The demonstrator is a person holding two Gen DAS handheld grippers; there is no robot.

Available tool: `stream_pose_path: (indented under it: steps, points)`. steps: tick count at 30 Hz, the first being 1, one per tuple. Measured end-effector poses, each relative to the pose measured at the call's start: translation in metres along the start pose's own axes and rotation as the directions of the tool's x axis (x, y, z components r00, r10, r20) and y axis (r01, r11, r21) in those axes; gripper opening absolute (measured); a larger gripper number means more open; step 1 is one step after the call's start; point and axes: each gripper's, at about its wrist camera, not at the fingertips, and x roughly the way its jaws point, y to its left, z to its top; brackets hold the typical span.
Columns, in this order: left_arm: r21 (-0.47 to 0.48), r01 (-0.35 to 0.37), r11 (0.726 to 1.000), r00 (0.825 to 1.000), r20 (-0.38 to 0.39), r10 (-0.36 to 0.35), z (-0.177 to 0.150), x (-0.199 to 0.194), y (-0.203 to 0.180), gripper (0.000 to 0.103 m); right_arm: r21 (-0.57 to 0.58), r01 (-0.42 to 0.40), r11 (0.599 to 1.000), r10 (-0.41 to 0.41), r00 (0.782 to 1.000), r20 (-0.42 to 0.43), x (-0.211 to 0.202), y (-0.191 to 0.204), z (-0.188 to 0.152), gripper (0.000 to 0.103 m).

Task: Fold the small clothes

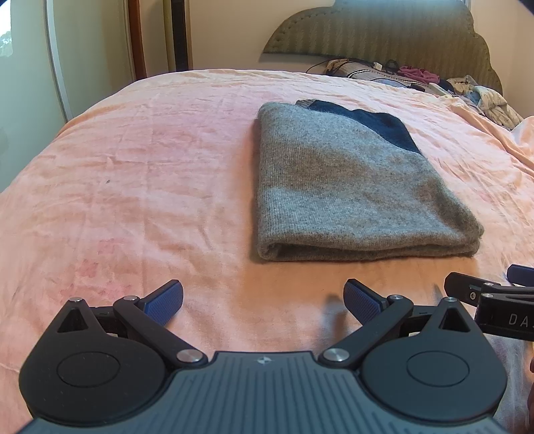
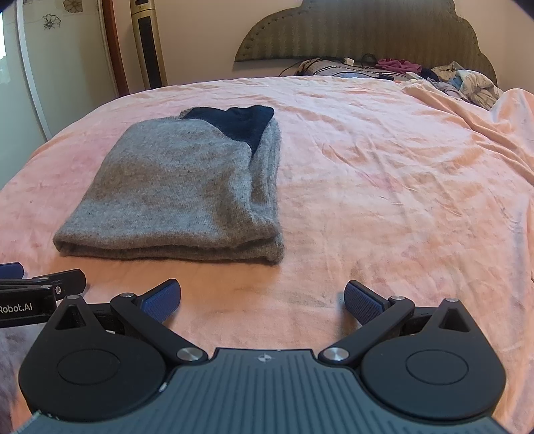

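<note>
A grey knit garment (image 1: 350,180) with a dark blue part at its far end lies folded into a thick rectangle on the pink bed cover (image 1: 133,173). My left gripper (image 1: 263,302) hovers open just short of its near fold, nothing between the blue pads. In the right wrist view the same folded garment (image 2: 180,187) lies ahead and to the left. My right gripper (image 2: 262,302) is open and empty over bare cover, to the right of the garment's near corner. Each gripper shows at the edge of the other's view.
A padded headboard (image 1: 383,30) stands at the far end, with a heap of loose clothes and cables (image 1: 434,80) below it. A door frame and tall panel (image 2: 147,43) stand beyond the far left corner. The pink cover (image 2: 400,187) spreads wide right of the garment.
</note>
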Motion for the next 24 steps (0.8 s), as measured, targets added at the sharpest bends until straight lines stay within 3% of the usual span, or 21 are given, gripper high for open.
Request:
stream_pose_path:
  steps: [24]
  points:
    - [-0.005,0.005,1.000,1.000,-0.015,-0.005,-0.0021,0.0015,0.0005,0.103,-0.001,-0.001,1.000,0.001,1.000,-0.004,0.0000,0.0012,-0.0011,0.103]
